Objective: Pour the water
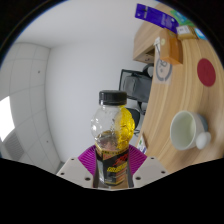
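A clear plastic bottle (111,125) with a black cap (112,97) and a yellow and dark label stands between my fingers, and both purple pads (88,158) press on its lower body. My gripper (112,160) is shut on it. The whole scene looks tipped sideways, with the wooden table (165,105) running up the right of the bottle. A pale green cup (187,128) with a white inside rests on that table, to the right of the bottle and apart from it. I cannot make out the water level.
Further along the table lie a red round disc (207,70), a white mug-like object (165,68) and a purple box (155,17). A dark object (133,82) sits at the table edge beyond the bottle. A white wall (60,70) fills the left.
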### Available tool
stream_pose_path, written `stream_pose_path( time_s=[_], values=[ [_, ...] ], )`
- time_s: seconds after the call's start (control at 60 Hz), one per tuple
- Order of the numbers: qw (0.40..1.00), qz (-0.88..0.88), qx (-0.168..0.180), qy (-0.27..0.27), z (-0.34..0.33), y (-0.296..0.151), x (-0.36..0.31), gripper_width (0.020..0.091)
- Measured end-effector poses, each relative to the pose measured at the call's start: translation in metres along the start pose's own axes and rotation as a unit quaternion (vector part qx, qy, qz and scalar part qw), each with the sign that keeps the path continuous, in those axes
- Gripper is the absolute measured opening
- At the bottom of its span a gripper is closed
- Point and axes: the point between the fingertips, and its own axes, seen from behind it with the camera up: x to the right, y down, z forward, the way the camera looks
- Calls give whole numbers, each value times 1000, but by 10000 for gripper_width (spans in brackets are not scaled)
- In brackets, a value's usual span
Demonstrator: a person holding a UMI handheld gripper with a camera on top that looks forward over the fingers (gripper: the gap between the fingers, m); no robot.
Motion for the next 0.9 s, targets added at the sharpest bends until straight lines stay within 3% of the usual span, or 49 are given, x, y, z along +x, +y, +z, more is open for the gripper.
stream_pose_path(
  time_s=[0.15,0.333,0.433,0.55,0.833,0.9],
  values=[
    [967,-245,51,37,-22,-78,-34,391],
    [852,-497,103,128,-54,-170,-20,390],
    [785,-583,106,183,-69,-205,24,391],
    [736,-629,84,234,-78,-228,74,390],
    [751,-602,36,270,-89,-227,180,402],
    [738,-621,54,256,-89,-228,175,404]
  ],
)
